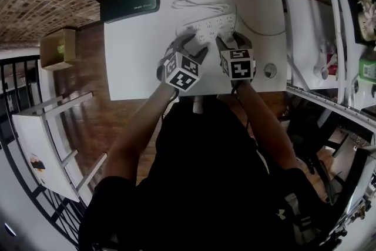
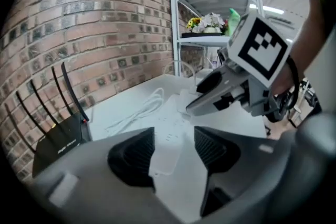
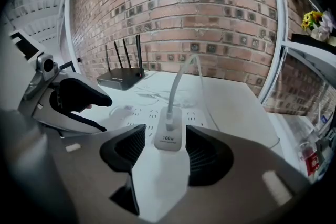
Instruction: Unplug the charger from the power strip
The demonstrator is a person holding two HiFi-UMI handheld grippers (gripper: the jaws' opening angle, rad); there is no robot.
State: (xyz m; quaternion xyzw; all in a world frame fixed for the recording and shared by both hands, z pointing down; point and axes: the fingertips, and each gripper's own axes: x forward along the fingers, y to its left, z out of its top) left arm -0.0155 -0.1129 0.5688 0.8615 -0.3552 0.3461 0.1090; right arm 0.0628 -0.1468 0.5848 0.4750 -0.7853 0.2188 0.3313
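The right gripper [image 3: 168, 153] has its fingers [image 3: 125, 153] spread just wide enough to take the charger [image 3: 169, 136] between them. The white block, printed 100w, stands upright in the gap with a thin space on either side, so neither pad is pressing on it. The charger sits on the power strip [image 3: 137, 113], which runs away ahead of those fingers and to their left across the white table [image 3: 231, 102]. A white cable [image 3: 178, 78] rises from the charger's top, just beyond the fingertips, then arches up and over to the right. The left gripper [image 2: 173, 152] is open as well, its two fingers [image 2: 132, 157] set either side of the near end of the power strip. The strip lies closer to the left-hand pad than to the right-hand one, and whether it touches that pad cannot be told. Ahead of the left fingers and to their right, the right gripper hangs over the farther stretch of the strip. A loose white cord [image 2: 137, 108] lies on the table beyond the strip, ahead and slightly left. A black router [image 2: 58, 147] with upright antennas stands well off to the left of those fingers, with the brick wall [image 2: 94, 23] behind it. In the head view both grippers lie side by side over the strip, fingertips pointing away from the person.
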